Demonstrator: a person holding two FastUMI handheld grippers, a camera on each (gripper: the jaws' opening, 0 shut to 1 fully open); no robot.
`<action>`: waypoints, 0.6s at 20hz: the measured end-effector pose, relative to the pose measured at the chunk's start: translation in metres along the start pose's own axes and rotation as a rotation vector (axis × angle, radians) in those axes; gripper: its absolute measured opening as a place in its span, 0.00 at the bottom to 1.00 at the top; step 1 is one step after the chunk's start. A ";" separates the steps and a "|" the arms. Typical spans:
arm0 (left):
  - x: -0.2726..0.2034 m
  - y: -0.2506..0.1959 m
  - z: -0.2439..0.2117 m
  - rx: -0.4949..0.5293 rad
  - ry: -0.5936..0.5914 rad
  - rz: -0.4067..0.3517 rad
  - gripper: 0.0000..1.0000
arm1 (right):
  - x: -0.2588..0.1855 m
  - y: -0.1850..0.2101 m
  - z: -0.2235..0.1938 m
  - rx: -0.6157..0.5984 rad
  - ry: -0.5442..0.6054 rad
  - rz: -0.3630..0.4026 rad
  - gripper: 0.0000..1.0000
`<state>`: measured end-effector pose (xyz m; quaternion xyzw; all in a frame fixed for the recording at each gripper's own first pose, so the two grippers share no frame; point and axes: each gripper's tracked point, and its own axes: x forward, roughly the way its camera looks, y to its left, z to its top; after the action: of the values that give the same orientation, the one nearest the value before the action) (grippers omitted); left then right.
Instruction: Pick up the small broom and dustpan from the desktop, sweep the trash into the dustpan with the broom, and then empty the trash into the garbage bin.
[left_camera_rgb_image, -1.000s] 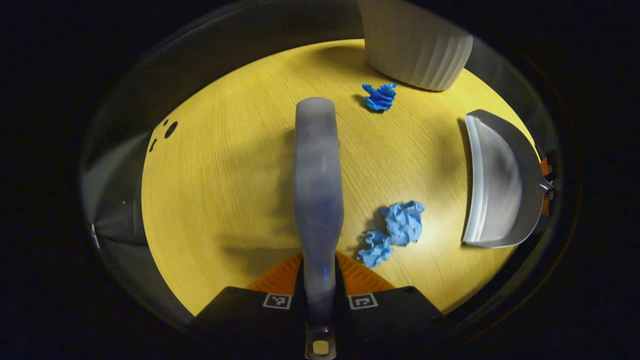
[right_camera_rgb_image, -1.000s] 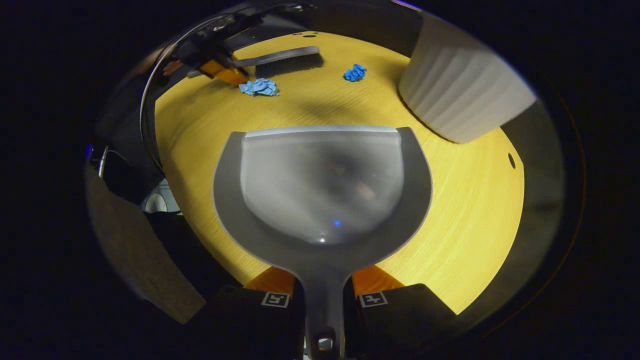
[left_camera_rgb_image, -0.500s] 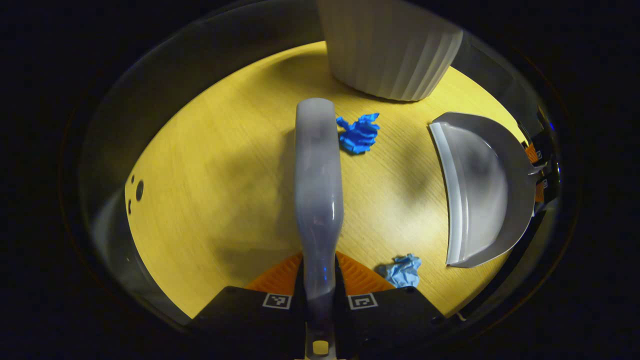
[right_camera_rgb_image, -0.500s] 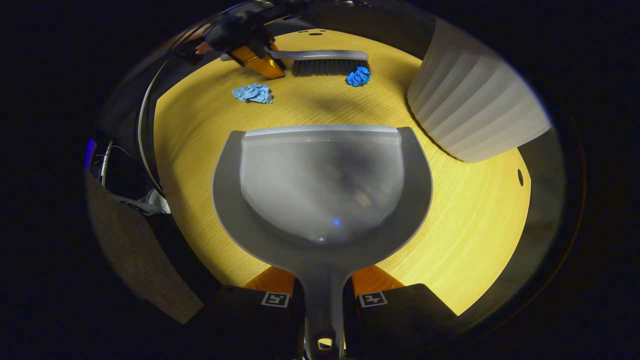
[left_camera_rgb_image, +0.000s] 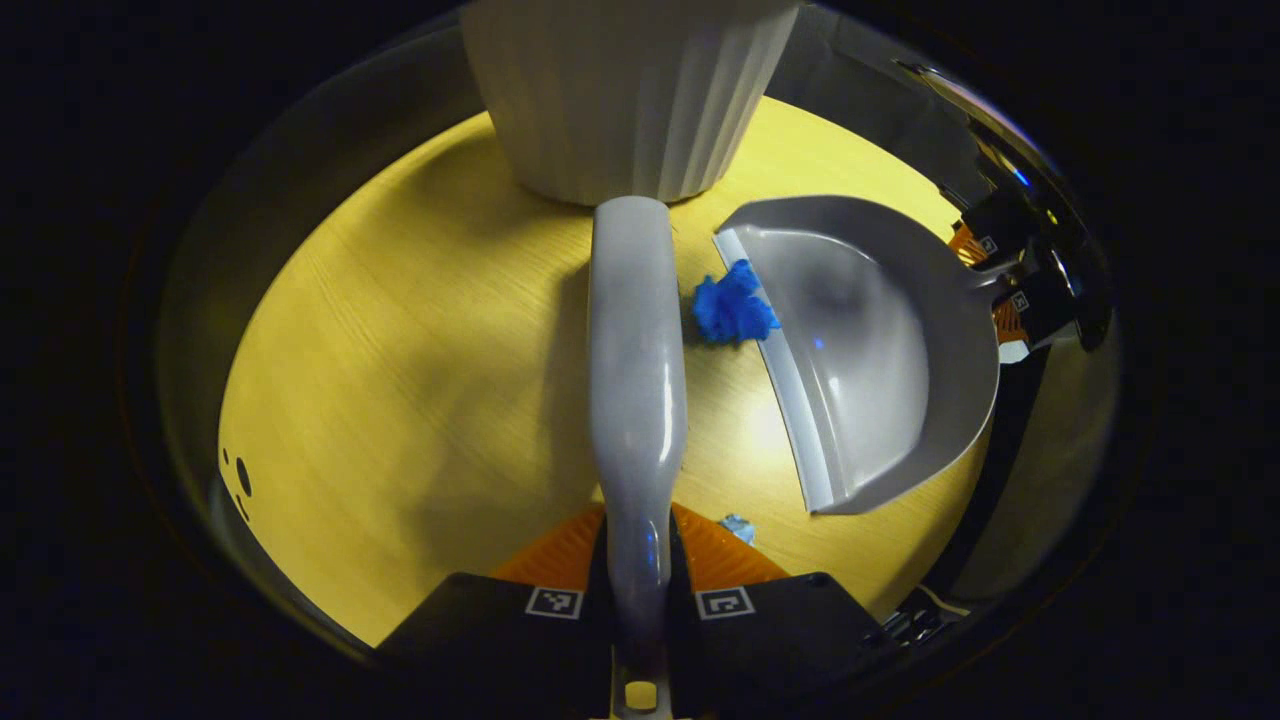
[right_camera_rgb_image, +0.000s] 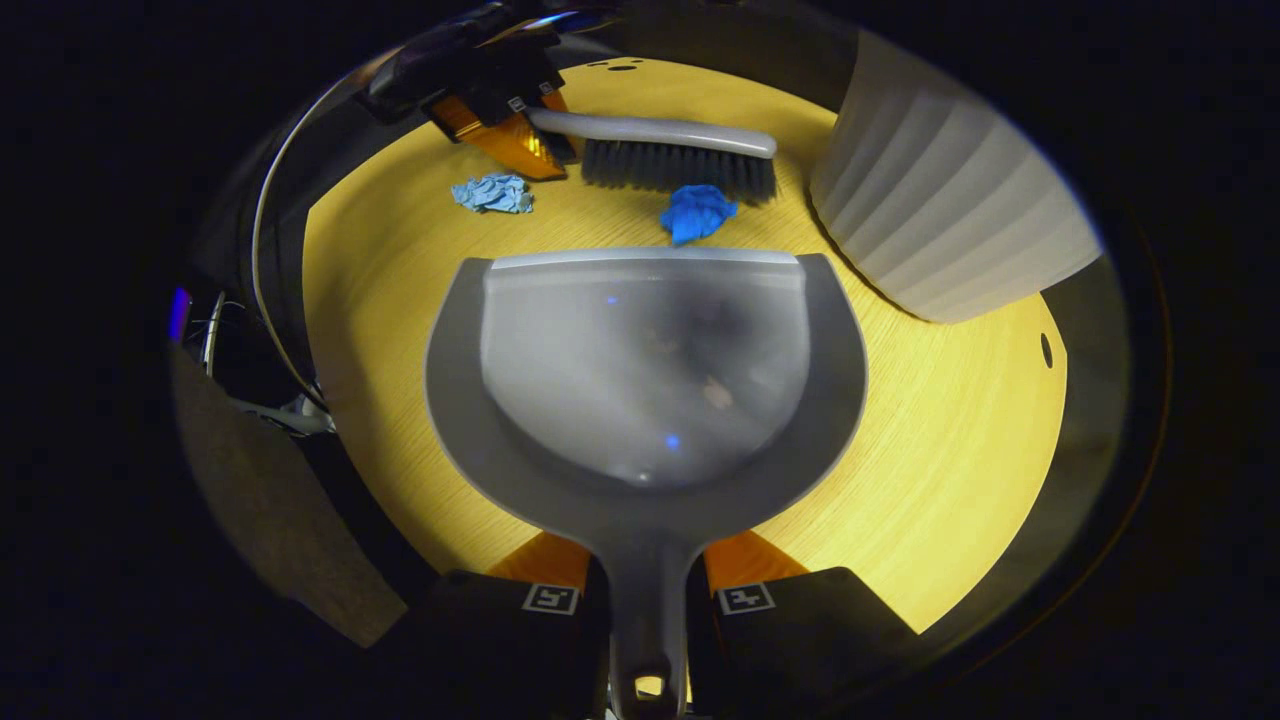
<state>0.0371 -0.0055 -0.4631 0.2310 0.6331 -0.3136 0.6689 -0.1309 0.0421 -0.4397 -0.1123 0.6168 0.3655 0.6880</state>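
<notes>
Fingers of the right hand-held gripper (right_camera_rgb_image: 645, 600) clamp the dustpan (right_camera_rgb_image: 645, 360) handle, the pan resting on the yellow desk (right_camera_rgb_image: 950, 480). Just beyond its front lip lies a dark blue paper wad (right_camera_rgb_image: 697, 212), touching the bristles of the broom (right_camera_rgb_image: 665, 155), whose handle the left hand-held gripper (left_camera_rgb_image: 640, 600) pinches. A paler blue wad (right_camera_rgb_image: 492, 193) sits apart, leftward. Farther right stands the white ribbed garbage bin (right_camera_rgb_image: 950, 210).

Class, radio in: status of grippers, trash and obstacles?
Left gripper clamps broom; right gripper clamps dustpan. Dark blue wad at dustpan lip, bristles behind. Light blue wad unswept. Bin close by.
</notes>
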 end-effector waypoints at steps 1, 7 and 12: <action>-0.003 0.006 -0.009 -0.030 0.014 0.041 0.27 | 0.000 0.000 0.000 -0.006 0.001 0.003 0.35; -0.029 0.013 -0.077 -0.256 0.046 0.140 0.27 | 0.003 -0.001 0.003 -0.065 0.018 0.018 0.35; -0.024 -0.029 -0.108 -0.451 0.033 0.122 0.27 | 0.003 -0.003 0.009 -0.104 0.038 0.029 0.35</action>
<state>-0.0590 0.0535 -0.4466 0.1189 0.6827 -0.1194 0.7110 -0.1226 0.0464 -0.4415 -0.1462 0.6115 0.4048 0.6639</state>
